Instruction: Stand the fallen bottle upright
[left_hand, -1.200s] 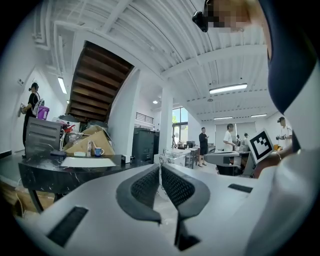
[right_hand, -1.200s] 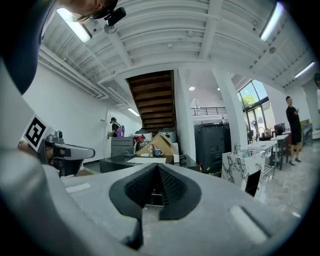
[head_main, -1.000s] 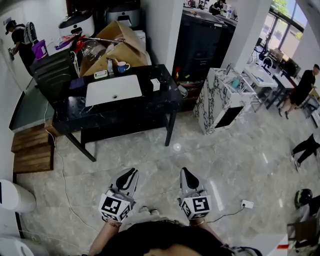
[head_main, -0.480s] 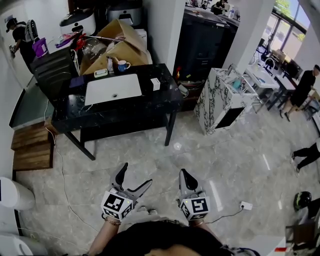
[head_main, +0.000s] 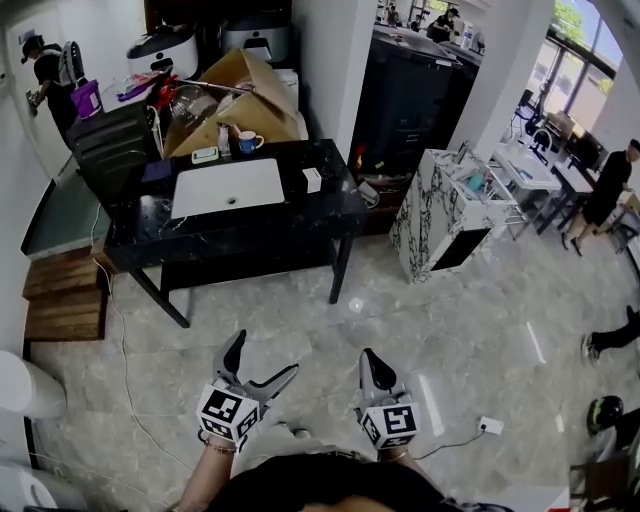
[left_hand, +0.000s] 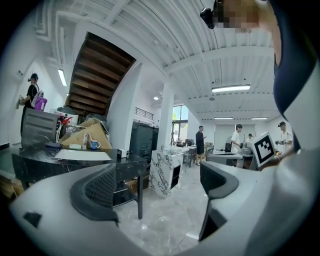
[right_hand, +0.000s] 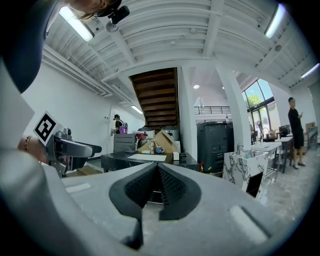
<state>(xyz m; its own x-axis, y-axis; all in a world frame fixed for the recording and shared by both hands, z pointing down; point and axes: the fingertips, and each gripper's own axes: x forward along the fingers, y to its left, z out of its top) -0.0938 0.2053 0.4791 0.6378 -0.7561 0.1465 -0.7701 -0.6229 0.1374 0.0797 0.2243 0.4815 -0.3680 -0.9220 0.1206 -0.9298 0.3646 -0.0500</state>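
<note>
Both grippers hang low over the grey marble floor, well short of the black table (head_main: 250, 228). My left gripper (head_main: 262, 356) is open, its jaws are opening, and nothing is between them (left_hand: 157, 187). My right gripper (head_main: 368, 356) is shut on nothing, its pads pressed together (right_hand: 157, 180). A small slim bottle (head_main: 224, 137) stands upright at the table's far edge beside a blue mug (head_main: 248, 143); the same bottle (left_hand: 85, 140) shows in the left gripper view. No lying bottle can be made out from this distance.
A white mat (head_main: 228, 187) and a small white box (head_main: 312, 180) lie on the table. Cardboard boxes (head_main: 240, 90) pile up behind it. A marble-patterned cabinet (head_main: 440, 215) stands to the right. A power strip (head_main: 488, 427) and cable lie on the floor. People stand far off.
The left gripper's jaws went from shut to wide open. The right gripper stayed shut and still.
</note>
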